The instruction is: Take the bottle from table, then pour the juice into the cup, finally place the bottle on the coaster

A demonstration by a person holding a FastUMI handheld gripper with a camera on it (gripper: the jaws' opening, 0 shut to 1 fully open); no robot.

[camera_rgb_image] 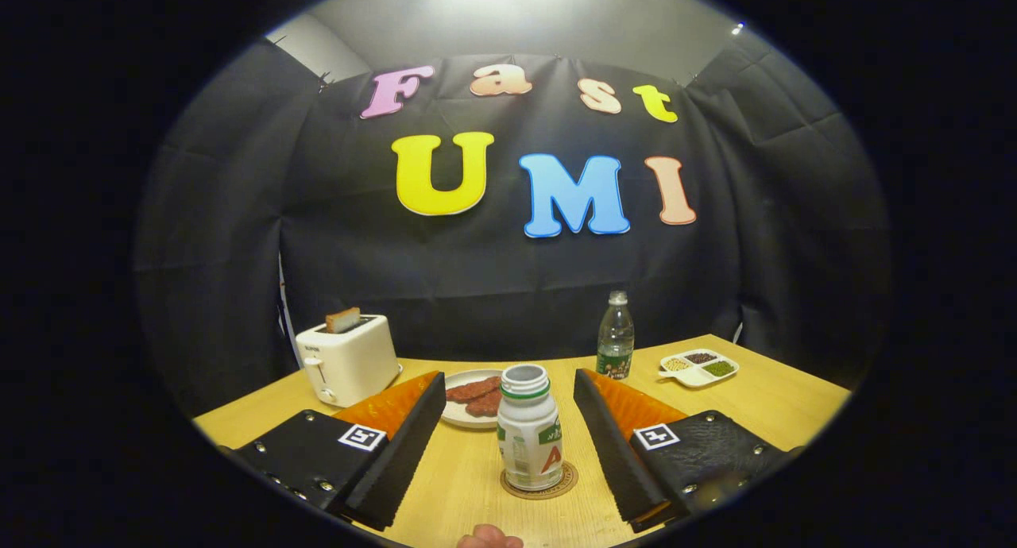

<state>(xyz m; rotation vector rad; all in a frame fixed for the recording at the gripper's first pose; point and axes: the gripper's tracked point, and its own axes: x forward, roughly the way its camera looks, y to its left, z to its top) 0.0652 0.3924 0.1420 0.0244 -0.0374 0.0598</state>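
Toaster (348,359) with a slice of bread sticking out of its slot stands at the far left corner of the tabletop (763,397), close to the booth's black cloth wall. Just right of it, toward the middle of the far edge, a white plate (469,415) carries reddish-brown pieces of food; its near rim is partly covered by the left finger and the bottle. A clear water bottle (615,336) with a green label stands near the far edge, beyond the right finger, and a white divided dish (698,367) holding small heaps of grains or beans sits toward the far right corner.

The task's bottle (530,427), white with a green ring under its open neck, stands upright on a round cork coaster (540,483) in the middle of the tabletop. It sits between the two fingers of the gripper (508,445), apart from both, with wood grain visible on each side. The fingers are spread wide and press on nothing.

Nothing stands between the fingers and the bottle. Whether any liquid is inside the bottle cannot be told. At the near edge, a small part of a hand (489,538) shows, mostly cut off.
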